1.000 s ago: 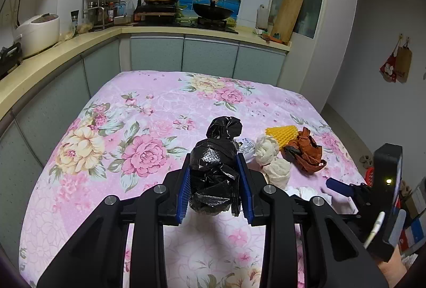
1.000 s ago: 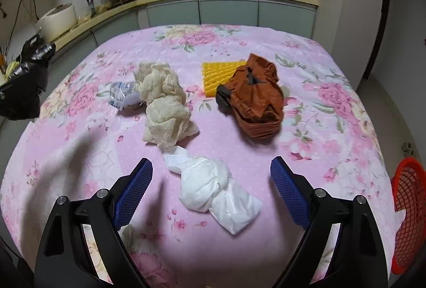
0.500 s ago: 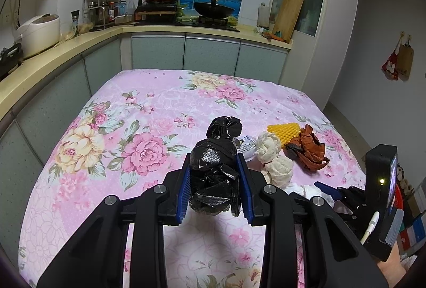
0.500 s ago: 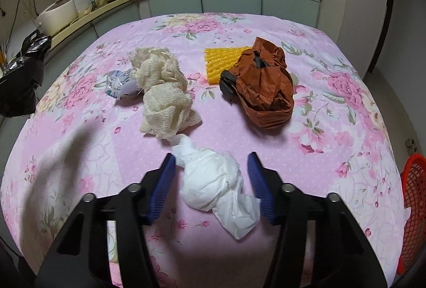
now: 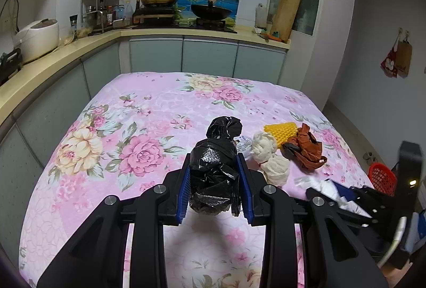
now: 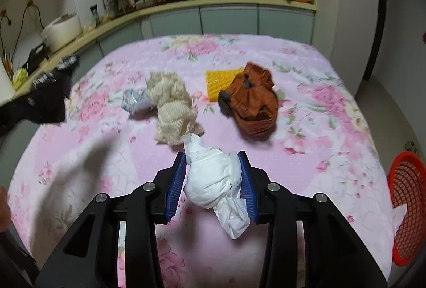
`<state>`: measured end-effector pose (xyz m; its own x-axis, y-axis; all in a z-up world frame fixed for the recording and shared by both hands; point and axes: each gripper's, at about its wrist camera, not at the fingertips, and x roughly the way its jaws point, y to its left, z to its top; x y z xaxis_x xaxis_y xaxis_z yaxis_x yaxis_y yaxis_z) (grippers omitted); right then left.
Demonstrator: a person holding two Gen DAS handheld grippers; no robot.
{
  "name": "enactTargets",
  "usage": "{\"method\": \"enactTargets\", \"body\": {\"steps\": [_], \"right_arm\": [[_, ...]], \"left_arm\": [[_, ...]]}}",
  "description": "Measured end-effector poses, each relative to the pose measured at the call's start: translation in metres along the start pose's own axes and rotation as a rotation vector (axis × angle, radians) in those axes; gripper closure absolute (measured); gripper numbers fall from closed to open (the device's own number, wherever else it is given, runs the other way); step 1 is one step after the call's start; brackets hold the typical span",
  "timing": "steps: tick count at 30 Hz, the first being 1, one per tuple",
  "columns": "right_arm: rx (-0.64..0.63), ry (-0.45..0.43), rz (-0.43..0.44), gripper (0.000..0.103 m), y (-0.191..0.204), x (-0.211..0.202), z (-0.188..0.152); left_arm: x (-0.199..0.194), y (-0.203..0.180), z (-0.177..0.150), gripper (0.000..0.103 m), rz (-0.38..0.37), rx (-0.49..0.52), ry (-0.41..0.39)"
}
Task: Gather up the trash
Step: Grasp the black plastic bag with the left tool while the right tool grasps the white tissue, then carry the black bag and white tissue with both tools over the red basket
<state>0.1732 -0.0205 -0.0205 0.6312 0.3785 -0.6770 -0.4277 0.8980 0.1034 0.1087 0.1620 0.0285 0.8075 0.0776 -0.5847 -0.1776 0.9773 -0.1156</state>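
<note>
My left gripper [image 5: 214, 190] is shut on a crumpled black plastic bag [image 5: 214, 176] and holds it above the floral cloth. My right gripper [image 6: 213, 185] is shut on a white crumpled bag [image 6: 213, 181], lifted just off the table [image 6: 332, 154]. It also shows in the left wrist view [image 5: 326, 188]. On the table lie a cream net wad [image 6: 171, 108], an orange-brown crumpled bag [image 6: 253, 104], a yellow mesh piece [image 6: 215, 81] and a small printed wrapper [image 6: 134, 100].
A red mesh basket [image 6: 406, 208] stands on the floor off the table's right edge. Kitchen counters [image 5: 53, 56] with a rice cooker [image 5: 37, 39] and a stove run along the left and back.
My right gripper moved forward around the white bag, closed on it and raised it. My left gripper kept hold of the black bag, almost still.
</note>
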Motion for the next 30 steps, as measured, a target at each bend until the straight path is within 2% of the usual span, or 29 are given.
{"method": "enactTargets", "body": {"steps": [8, 13, 21, 30], "right_arm": [[0.072, -0.116, 0.003, 0.064, -0.015, -0.046, 0.006], [0.088, -0.206, -0.003, 0.064, -0.023, -0.078, 0.014], [0.123, -0.286, 0.046, 0.064, -0.038, -0.115, 0.031], [0.184, -0.338, 0.064, 0.064, -0.066, -0.143, 0.043]], "left_arm": [[-0.006, -0.016, 0.0, 0.073, -0.02, 0.023, -0.013], [-0.019, -0.026, 0.002, 0.073, -0.028, 0.039, -0.058], [-0.033, -0.038, 0.004, 0.073, -0.04, 0.045, -0.103], [-0.041, -0.061, 0.007, 0.073, -0.045, 0.111, -0.121]]}}
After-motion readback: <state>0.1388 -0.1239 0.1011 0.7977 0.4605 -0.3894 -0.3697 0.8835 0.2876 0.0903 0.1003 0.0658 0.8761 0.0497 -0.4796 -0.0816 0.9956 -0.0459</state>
